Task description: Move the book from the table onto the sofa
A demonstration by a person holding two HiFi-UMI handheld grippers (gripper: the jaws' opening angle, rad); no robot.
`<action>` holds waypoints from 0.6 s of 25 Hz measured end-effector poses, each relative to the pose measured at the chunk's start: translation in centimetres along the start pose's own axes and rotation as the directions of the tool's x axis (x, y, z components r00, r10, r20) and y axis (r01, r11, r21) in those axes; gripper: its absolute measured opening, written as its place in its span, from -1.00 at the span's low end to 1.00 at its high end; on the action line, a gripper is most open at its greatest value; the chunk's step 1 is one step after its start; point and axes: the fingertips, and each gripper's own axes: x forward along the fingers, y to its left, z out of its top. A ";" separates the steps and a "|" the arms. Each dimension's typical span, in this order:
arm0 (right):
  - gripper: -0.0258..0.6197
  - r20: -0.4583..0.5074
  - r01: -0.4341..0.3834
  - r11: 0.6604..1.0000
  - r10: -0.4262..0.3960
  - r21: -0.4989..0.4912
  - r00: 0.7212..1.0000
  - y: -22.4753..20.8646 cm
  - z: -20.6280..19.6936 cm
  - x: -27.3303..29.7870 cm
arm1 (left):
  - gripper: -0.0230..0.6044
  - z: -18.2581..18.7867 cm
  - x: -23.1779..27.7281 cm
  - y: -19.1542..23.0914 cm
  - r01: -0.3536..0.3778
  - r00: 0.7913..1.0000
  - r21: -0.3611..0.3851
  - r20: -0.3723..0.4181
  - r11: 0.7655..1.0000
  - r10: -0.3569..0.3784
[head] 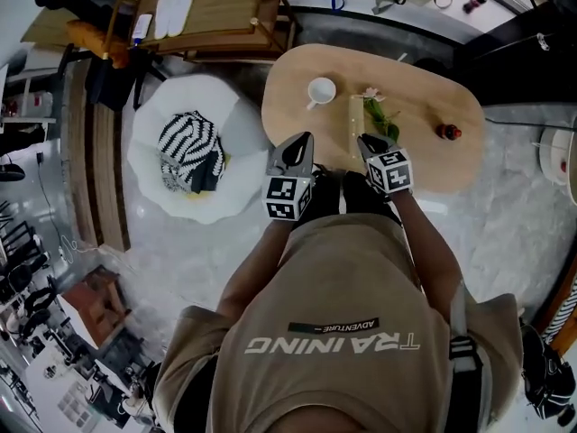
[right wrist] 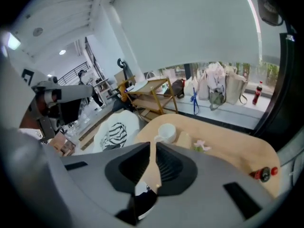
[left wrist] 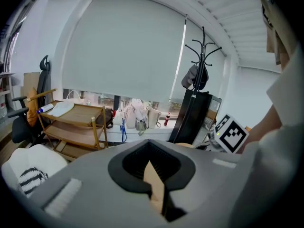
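The left tool (head: 303, 139) and right tool (head: 363, 140) are hovering shut, empty, near the oval wooden table (head: 424, 142). Its thin cream book (head: 356, 123) is lying between white cup (head: 320, 90) and pink flower (head: 377, 106) (either is risking a knock).

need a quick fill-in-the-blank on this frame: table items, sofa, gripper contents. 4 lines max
1. In the head view, the white ceramic cup stands on the light wooden oval table, to the ___ of the pale beige book.
2. The black-and-white striped cushion lies on the ___ round sofa.
3. The small red object sits near the table's ___ end in the head view.
4. The left hand-held gripper and right hand-held gripper hold ___ between their shut jaws.

Missing words: left; white; right; nothing
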 end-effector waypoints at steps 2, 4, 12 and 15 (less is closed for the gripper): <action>-0.90 -0.036 0.042 0.999 -0.041 0.030 0.999 -0.9 -1.8 1.2 | -0.96 -1.5 0.1 0.0 0.016 1.000 0.003 -0.024 1.000 -0.016; -0.54 -0.069 0.071 0.996 -0.068 0.047 0.995 -1.6 -3.3 2.8 | -0.96 -2.9 0.3 0.5 0.021 0.999 -0.004 -0.049 1.000 -0.022; -0.14 -0.236 0.217 0.970 -0.186 0.110 0.954 -4.4 -9.6 8.3 | -0.96 -6.2 0.8 1.8 0.030 0.994 -0.011 -0.108 0.999 -0.031; -0.13 -0.277 0.256 0.958 -0.213 0.128 0.937 -5.1 -10.8 9.5 | -0.96 -6.4 0.2 2.5 0.024 0.994 -0.011 -0.111 1.000 -0.025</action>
